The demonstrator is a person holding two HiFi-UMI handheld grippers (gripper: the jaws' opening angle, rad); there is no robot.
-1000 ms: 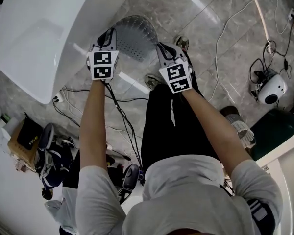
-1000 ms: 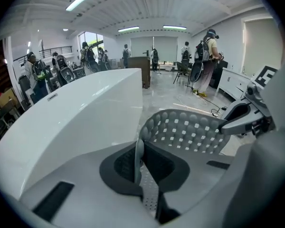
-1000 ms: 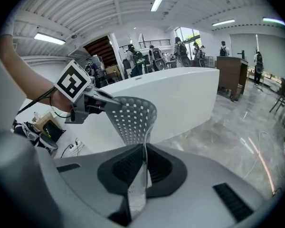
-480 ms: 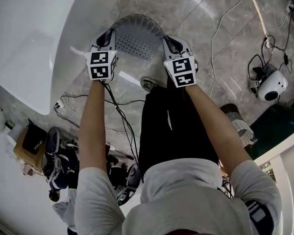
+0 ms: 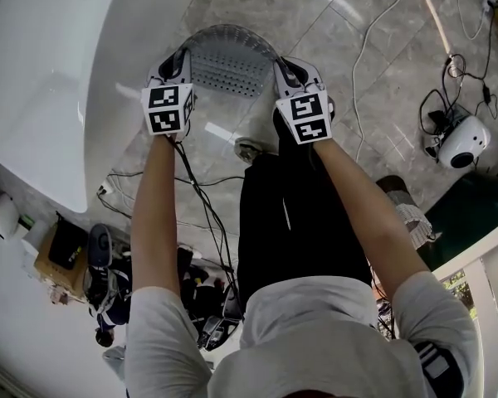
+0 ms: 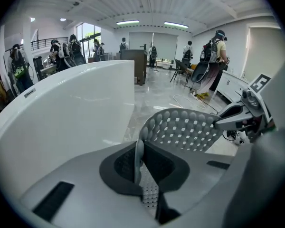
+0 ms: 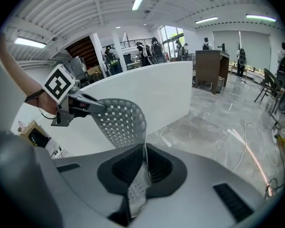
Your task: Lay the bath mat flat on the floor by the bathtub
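While left hand-held gripper [image 5: 183, 58] and right hand-held gripper [image 5: 283, 65] clamp it, bath mat [image 5: 231, 63] arches

Open floor [image 5: 257, 7] beside bathtub [image 5: 41, 81], cables [image 5: 355, 81] trailing right, clutter [image 5: 91, 264] seemingly behind

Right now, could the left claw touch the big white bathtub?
Probably yes. The bathtub stands right beside the left claw with nothing between them. But that claw is shut on the bath mat, so the mat would come along.
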